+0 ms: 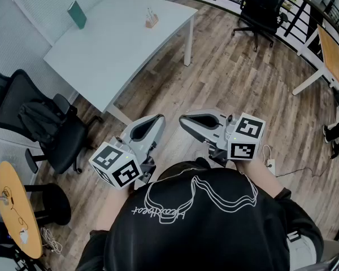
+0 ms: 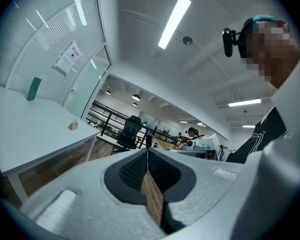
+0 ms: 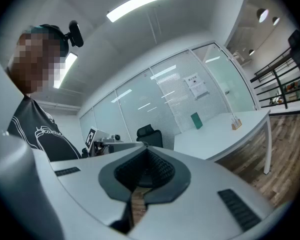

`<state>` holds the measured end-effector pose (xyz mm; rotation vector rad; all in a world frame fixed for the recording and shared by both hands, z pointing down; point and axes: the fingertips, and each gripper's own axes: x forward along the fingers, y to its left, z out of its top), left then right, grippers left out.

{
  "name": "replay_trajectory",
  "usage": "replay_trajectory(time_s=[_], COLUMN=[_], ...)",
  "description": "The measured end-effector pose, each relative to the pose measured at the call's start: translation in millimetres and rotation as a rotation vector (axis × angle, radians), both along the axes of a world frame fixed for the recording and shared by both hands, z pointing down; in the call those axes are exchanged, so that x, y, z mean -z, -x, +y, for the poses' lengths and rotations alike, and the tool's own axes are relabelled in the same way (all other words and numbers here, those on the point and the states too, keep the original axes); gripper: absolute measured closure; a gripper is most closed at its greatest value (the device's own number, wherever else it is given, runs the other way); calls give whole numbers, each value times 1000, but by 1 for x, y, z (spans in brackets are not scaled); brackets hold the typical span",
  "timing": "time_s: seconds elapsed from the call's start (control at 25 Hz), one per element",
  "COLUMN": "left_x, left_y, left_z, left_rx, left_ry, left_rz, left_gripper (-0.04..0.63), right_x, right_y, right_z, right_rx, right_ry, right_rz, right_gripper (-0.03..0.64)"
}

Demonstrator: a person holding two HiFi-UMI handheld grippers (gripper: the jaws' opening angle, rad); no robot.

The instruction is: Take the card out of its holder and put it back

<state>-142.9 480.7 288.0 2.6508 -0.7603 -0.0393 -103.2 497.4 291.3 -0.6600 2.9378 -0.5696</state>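
While both tools hang close to the person's chest in the head view, the left gripper (image 1: 151,124) and right gripper (image 1: 187,121) sit well apart from the white table (image 1: 101,58). The card holder (image 1: 151,20) stands there near the far right corner. In the left gripper view the jaws meet on nothing. The right gripper view shows the same, jaws together and empty. The approach probably goes best by stepping up to the table, opening one claw before reaching, and steadying the holder with the other.
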Motion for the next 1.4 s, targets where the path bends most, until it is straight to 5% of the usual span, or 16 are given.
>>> replay_trajectory(time_s=[0.68,1.4], left_x=[-9,-12], left_y=[-25,-143], left_z=[-35,-117], left_rx=[24,37], left_ry=[26,22], left_rz=[13,8], left_gripper=[578,578], right_x=[-7,-11], right_y=[-20,-143], right_z=[-38,-128], right_rx=[32,-11], right_ry=[10,-12], right_rz=[21,26], right_gripper=[609,609])
